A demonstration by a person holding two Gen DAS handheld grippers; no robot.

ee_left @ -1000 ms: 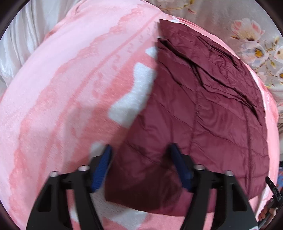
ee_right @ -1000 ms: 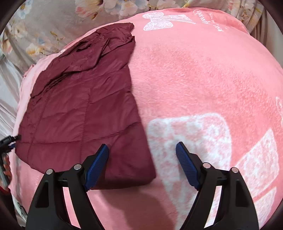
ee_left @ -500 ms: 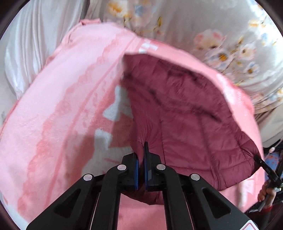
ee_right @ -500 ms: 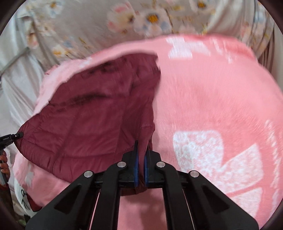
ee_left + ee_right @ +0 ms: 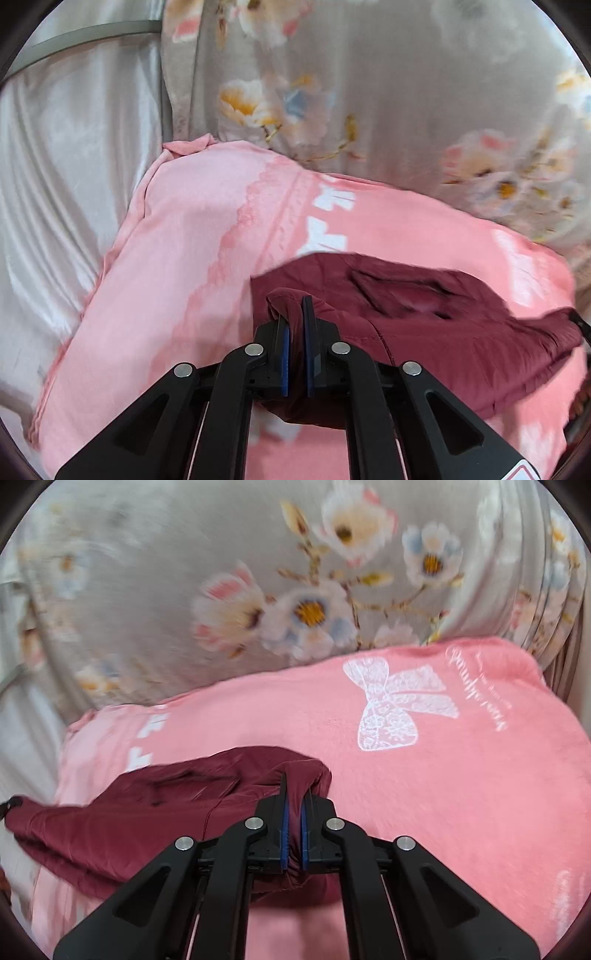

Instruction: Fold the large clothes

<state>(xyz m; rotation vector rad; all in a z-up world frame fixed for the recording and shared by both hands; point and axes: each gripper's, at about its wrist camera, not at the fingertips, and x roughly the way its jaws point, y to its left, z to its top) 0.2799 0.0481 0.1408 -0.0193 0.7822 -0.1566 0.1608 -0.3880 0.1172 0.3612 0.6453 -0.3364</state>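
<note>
A: What could go wrong from here?

B: Both corners of the maroon jacket (image 5: 424, 332) are pinched and lifted off the pink blanket (image 5: 192, 229). The left tongs (image 5: 294, 332) are clenched on a bunched fold at lower centre of their view; their jaws have just eased slightly, with cloth between them. The right tongs (image 5: 291, 812) are clamped on the other corner. I'd judge the slick quilted fabric could slide out of either grip, or the span between them could sag and crease the fold.

A: Anything else?

B: The far part lies loose on the blanket and might drag crookedly.

A: Any writing?

B: A white bow (image 5: 395, 705) at upper right of the right view, with cursive script beside it, too blurred to read. White block letters at mid-left, partly hidden.
</note>
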